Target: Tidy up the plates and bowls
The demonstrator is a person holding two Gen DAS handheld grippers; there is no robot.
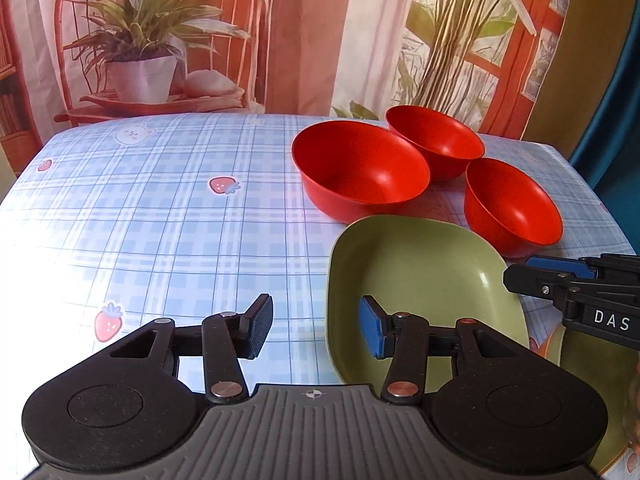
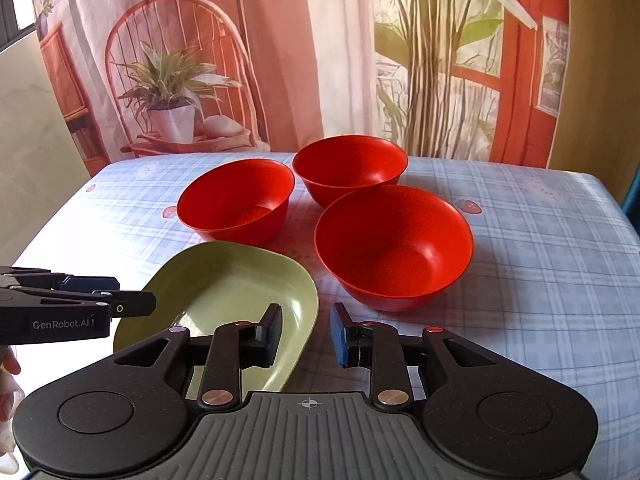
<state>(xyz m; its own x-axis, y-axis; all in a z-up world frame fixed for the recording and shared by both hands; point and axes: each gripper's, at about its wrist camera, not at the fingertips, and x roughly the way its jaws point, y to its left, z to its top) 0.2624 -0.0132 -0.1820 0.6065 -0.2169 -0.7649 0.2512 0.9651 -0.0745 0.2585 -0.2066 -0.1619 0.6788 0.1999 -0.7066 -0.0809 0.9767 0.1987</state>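
Observation:
A green squarish plate (image 1: 420, 280) lies near the table's front; it also shows in the right wrist view (image 2: 240, 280). Three red bowls stand behind it: a large one (image 1: 360, 168) (image 2: 394, 246), a far one (image 1: 436, 140) (image 2: 350, 168) and a third (image 1: 512, 208) (image 2: 236, 200). My left gripper (image 1: 316, 328) is open, its jaws astride the plate's left rim. My right gripper (image 2: 306, 332) is open, its jaws astride the plate's right rim. Each gripper shows from the side in the other's view, right (image 1: 532, 276), left (image 2: 132, 300).
The table (image 1: 160, 220) has a blue plaid cloth with strawberry prints. A printed backdrop of a chair and plants (image 1: 140, 48) hangs behind it. Another green plate edge (image 1: 592, 380) shows at lower right in the left wrist view.

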